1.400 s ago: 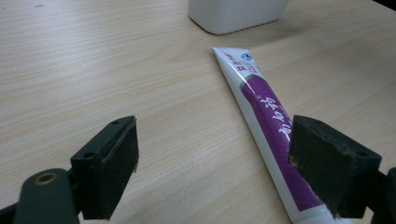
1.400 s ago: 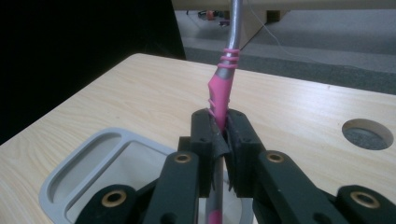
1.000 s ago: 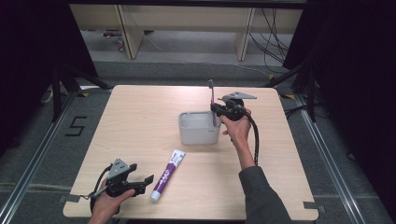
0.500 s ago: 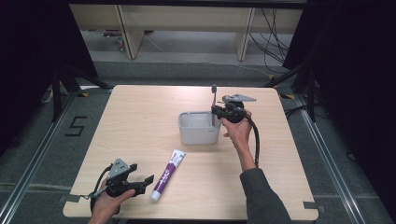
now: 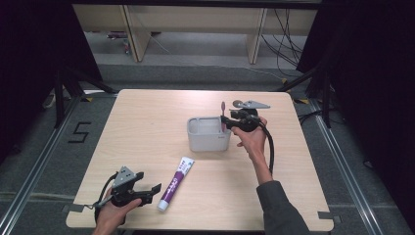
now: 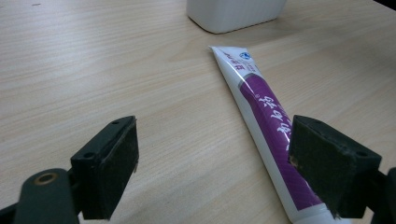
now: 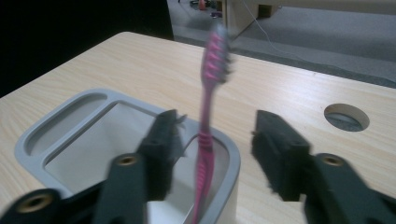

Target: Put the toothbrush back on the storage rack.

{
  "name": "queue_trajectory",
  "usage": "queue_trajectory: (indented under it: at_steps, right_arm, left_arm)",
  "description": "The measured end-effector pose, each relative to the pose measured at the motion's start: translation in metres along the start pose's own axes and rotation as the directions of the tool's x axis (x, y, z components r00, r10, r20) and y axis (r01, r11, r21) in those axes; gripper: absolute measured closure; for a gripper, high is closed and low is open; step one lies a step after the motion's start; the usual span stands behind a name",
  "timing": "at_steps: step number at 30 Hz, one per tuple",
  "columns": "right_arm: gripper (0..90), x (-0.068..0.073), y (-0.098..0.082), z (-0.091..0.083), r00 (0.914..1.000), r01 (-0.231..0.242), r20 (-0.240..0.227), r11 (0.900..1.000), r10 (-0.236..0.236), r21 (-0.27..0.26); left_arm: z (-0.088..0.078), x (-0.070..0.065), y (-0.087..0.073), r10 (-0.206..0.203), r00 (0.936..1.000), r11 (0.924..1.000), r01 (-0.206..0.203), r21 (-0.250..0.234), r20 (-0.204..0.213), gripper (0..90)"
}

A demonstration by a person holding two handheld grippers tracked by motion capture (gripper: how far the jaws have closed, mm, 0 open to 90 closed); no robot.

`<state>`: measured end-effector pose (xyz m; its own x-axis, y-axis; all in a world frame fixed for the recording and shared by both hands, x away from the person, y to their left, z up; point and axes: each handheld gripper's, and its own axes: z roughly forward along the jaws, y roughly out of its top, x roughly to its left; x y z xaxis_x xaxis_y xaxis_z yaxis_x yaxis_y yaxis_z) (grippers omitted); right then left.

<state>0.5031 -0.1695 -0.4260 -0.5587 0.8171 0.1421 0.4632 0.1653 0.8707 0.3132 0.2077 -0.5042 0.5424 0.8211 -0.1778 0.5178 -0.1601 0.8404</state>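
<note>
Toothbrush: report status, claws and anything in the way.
Right claw just opened, pads clear of the pink toothbrush. Toothbrush stands in the grey holder, head up. Left claw open, low over the toothpaste tube. Nothing in the way.

Black grippers (image 5: 152, 192) trail black cables; one grey sleeve (image 5: 281, 210).
</note>
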Motion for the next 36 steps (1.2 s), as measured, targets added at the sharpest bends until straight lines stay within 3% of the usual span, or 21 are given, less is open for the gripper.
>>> queue_trajectory:
  at_steps: [1, 5, 7, 8, 11, 12, 13, 17, 19, 25, 27, 28, 29, 30, 31, 33, 34, 35, 36]
  right_arm:
    - [44.1, 0.000, 0.000, -0.003, 0.9998, 0.018, 0.007, 1.000, -0.018, -0.003]
    - [38.5, 0.004, -0.003, -0.020, 0.9999, 0.012, 0.005, 1.000, -0.011, -0.029]
    - [37.5, 0.005, -0.004, -0.027, 1.0000, -0.002, -0.008, 1.000, 0.002, -0.013]
    - [37.4, 0.003, -0.005, -0.031, 0.9994, 0.033, 0.011, 0.999, -0.032, -0.019]
    - [36.6, 0.004, -0.010, -0.042, 0.9999, -0.013, -0.002, 1.000, 0.013, -0.018]
    - [35.6, 0.002, -0.012, -0.044, 0.9999, 0.013, 0.005, 1.000, -0.013, -0.014]
    - [35.5, 0.003, -0.014, -0.047, 0.9999, -0.012, -0.002, 1.000, 0.012, -0.006]
    - [34.6, 0.001, -0.021, -0.057, 1.0000, 0.006, 0.002, 1.000, -0.006, 0.002]
    - [34.6, 0.003, -0.025, -0.062, 0.9996, -0.027, 0.001, 1.000, 0.027, 0.000]
    - [34.2, 0.003, -0.030, -0.072, 1.0000, 0.003, -0.002, 1.000, -0.003, -0.013]
    - [34.0, 0.005, -0.031, -0.074, 1.0000, -0.009, 0.001, 1.000, 0.009, -0.010]
    - [34.0, 0.004, -0.031, -0.074, 0.9999, 0.011, -0.004, 1.000, -0.011, -0.011]
    - [33.9, 0.008, -0.032, -0.076, 0.9994, -0.035, -0.008, 0.999, 0.035, 0.007]
    - [33.7, 0.006, -0.034, -0.077, 0.9999, 0.011, 0.002, 1.000, -0.011, -0.006]
    - [33.5, 0.007, -0.035, -0.077, 0.9999, -0.010, -0.005, 1.000, 0.010, -0.001]
    - [32.9, 0.007, -0.037, -0.077, 1.0000, -0.008, -0.002, 1.000, 0.008, 0.004]
    - [32.1, 0.005, -0.038, -0.078, 0.9998, 0.019, 0.006, 1.000, -0.019, 0.009]
    - [32.0, 0.007, -0.039, -0.078, 1.0000, -0.005, 0.005, 1.000, 0.005, 0.014]
    - [31.9, 0.005, -0.040, -0.079, 0.9997, 0.022, 0.012, 1.000, -0.023, 0.009]
  left_arm:
    - [0.000, 0.000, 0.000, 0.001, 1.0000, 1.0000, -0.001, -0.001, 0.001, 15.9]
    - [0.001, 0.000, 0.000, 0.005, 1.0000, 1.0000, -0.005, 0.003, 0.001, 15.9]
    - [0.001, -0.001, 0.000, 0.004, 1.0000, 1.0000, -0.004, 0.005, 0.001, 15.9]
    - [0.001, 0.000, 0.000, 0.002, 1.0000, 1.0000, -0.002, 0.005, 0.002, 15.9]
    - [0.001, 0.000, 0.000, 0.002, 1.0000, 1.0000, -0.002, 0.009, -0.003, 15.9]
    - [0.001, 0.000, 0.000, 0.004, 1.0000, 0.9999, -0.004, 0.009, 0.002, 15.9]
    - [0.001, 0.000, 0.000, 0.004, 1.0000, 0.9999, -0.004, 0.010, 0.001, 15.9]
    - [0.001, 0.000, 0.000, 0.003, 1.0000, 0.9999, -0.003, 0.010, -0.003, 15.9]
    - [0.002, -0.001, -0.001, -0.001, 1.0000, 1.0000, 0.001, 0.006, -0.002, 15.9]
    - [0.001, 0.000, 0.000, 0.006, 1.0000, 0.9999, -0.006, 0.011, -0.004, 15.9]
    - [0.001, 0.000, 0.000, 0.005, 1.0000, 0.9999, -0.005, 0.009, 0.000, 15.9]
    - [0.001, 0.000, 0.000, 0.005, 1.0000, 0.9999, -0.005, 0.010, -0.003, 15.8]
    - [0.001, 0.000, 0.000, 0.005, 1.0000, 0.9999, -0.005, 0.009, -0.001, 15.9]
    - [0.001, 0.000, 0.000, 0.005, 1.0000, 0.9999, -0.005, 0.009, -0.002, 15.9]
    - [0.001, 0.000, 0.000, 0.006, 1.0000, 0.9999, -0.006, 0.010, 0.001, 15.9]
    - [0.001, 0.000, 0.000, 0.005, 1.0000, 0.9999, -0.005, 0.010, 0.000, 15.9]
    - [0.001, 0.000, 0.000, 0.006, 1.0000, 0.9999, -0.006, 0.009, 0.001, 15.9]
    - [0.001, 0.000, 0.000, 0.005, 1.0000, 1.0000, -0.005, 0.008, 0.003, 15.8]
    - [0.001, 0.000, 0.000, 0.005, 1.0000, 1.0000, -0.005, 0.007, 0.002, 15.9]
